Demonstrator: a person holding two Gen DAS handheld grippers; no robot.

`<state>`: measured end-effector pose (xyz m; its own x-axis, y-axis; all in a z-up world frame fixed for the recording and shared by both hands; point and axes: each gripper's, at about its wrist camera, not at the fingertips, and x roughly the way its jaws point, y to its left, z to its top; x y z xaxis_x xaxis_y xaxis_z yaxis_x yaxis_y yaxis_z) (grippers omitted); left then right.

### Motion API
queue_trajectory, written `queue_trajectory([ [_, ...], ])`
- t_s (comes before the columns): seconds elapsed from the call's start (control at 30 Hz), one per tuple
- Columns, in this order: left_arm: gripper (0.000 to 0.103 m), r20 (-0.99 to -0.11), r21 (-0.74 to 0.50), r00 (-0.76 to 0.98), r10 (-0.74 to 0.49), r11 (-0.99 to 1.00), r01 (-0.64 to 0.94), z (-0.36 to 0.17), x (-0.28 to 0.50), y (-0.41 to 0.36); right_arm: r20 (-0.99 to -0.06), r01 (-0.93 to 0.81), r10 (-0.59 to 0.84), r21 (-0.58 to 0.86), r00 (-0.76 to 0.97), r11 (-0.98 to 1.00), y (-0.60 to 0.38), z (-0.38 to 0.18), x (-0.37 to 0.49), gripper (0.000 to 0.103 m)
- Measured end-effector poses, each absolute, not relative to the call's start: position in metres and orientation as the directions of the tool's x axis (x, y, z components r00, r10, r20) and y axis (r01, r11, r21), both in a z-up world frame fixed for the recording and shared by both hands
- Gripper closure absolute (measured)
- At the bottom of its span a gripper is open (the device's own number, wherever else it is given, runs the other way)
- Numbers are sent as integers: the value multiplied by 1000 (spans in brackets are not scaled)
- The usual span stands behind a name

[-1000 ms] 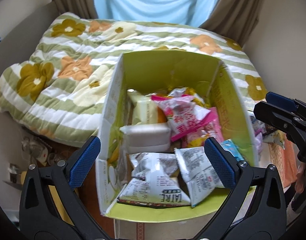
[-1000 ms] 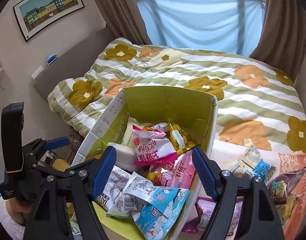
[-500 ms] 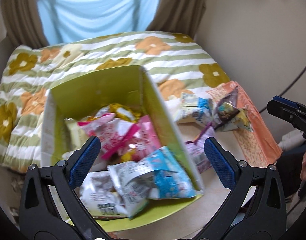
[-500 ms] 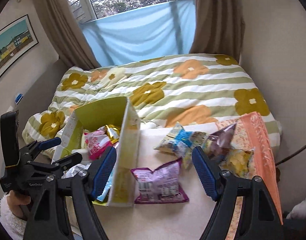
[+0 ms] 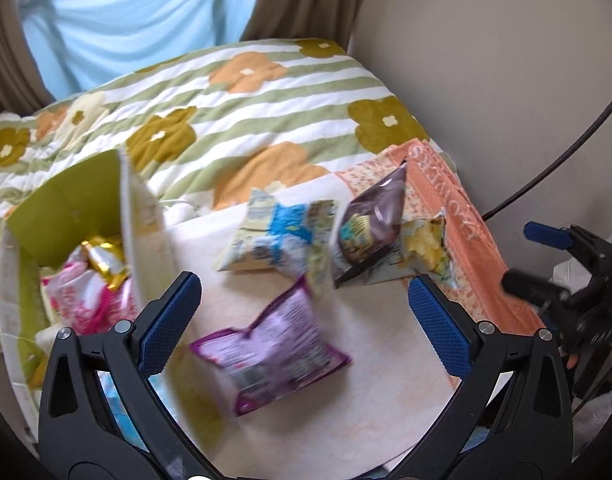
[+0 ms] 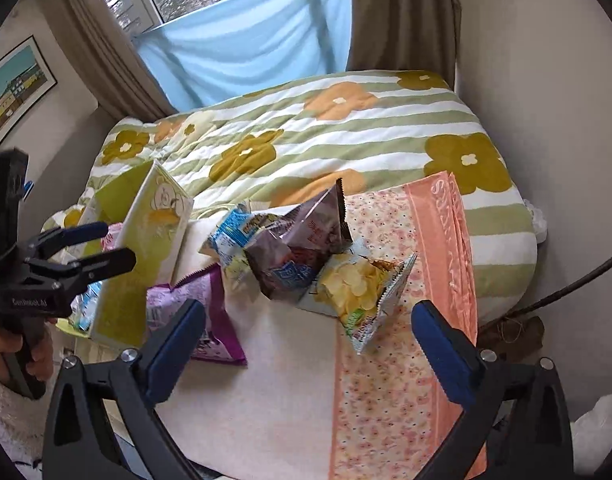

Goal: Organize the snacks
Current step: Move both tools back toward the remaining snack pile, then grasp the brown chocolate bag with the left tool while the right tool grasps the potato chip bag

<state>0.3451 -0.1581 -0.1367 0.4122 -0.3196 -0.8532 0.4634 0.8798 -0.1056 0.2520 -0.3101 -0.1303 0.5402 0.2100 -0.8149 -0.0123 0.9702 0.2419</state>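
A green cardboard box stands at the table's left, holding several snack packets. Loose on the table lie a purple packet, a blue-and-white packet, a dark brown packet and a yellow chip packet. My left gripper is open and empty above the purple packet. My right gripper is open and empty in front of the chip packet.
A floral pink cloth covers the table's right side. A bed with a striped flower quilt lies behind the table. A wall and a dark cable are on the right. The left gripper also shows in the right wrist view.
Both grippers have swung right, away from the box, and now face the loose packets on the table. Both stay open and empty.
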Motion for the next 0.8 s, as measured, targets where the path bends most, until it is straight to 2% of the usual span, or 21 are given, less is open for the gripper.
queue_trajectory([
  [0.17, 0, -871, -83, 391, -296, 874, 478, -153, 359, -213, -864, -86, 258, 245, 433, 966, -331, -161, 269, 1],
  [0.37, 1, -893, -74, 370, -257, 893, 444, -178, 385, -249, -849, -103, 326, 313, 416, 944, -351, -191, 289, 1],
  [0.57, 1, -918, -30, 333, -215, 876, 481, -207, 402, -277, -840, -142, 387, 361, 380, 922, -350, -217, 310, 1],
  [0.77, 8, -939, -35, 283, -194, 875, 483, -234, 410, -284, -841, -155, 402, 371, 361, 916, -346, -235, 321, 1],
  [0.8, 13, -942, -29, 278, -186, 873, 486, -238, 412, -285, -841, -155, 404, 373, 359, 915, -346, -236, 322, 1],
])
